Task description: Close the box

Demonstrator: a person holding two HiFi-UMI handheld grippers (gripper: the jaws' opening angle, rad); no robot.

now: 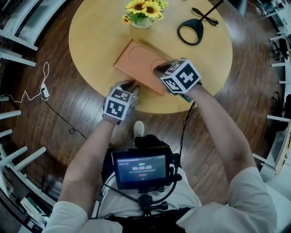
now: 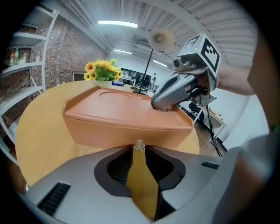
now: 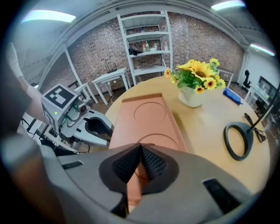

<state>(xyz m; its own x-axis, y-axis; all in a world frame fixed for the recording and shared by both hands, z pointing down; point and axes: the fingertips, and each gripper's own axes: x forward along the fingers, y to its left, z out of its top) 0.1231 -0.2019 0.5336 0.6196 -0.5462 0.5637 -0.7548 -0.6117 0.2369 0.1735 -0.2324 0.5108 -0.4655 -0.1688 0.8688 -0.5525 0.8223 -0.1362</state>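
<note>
A flat orange box [image 1: 138, 61] lies on the round wooden table [image 1: 95, 41], its lid with two round dents lying flat on the base. My right gripper [image 1: 159, 69] is shut, and its tips rest on the near right end of the lid [image 3: 151, 116]. My left gripper [image 1: 132, 86] is also shut, nose against the box's near left corner. In the left gripper view the shut tips [image 2: 139, 146] touch the box's side wall [image 2: 118, 127], and the right gripper [image 2: 165, 106] sits on top of the lid. Nothing is held in either gripper.
A pot of sunflowers [image 1: 143, 12] stands behind the box, with a black ring-shaped lamp base [image 1: 191, 31] and its cable to the right. White shelving [image 3: 146, 43] and small tables ring the room. A screen unit [image 1: 142, 167] hangs at my chest.
</note>
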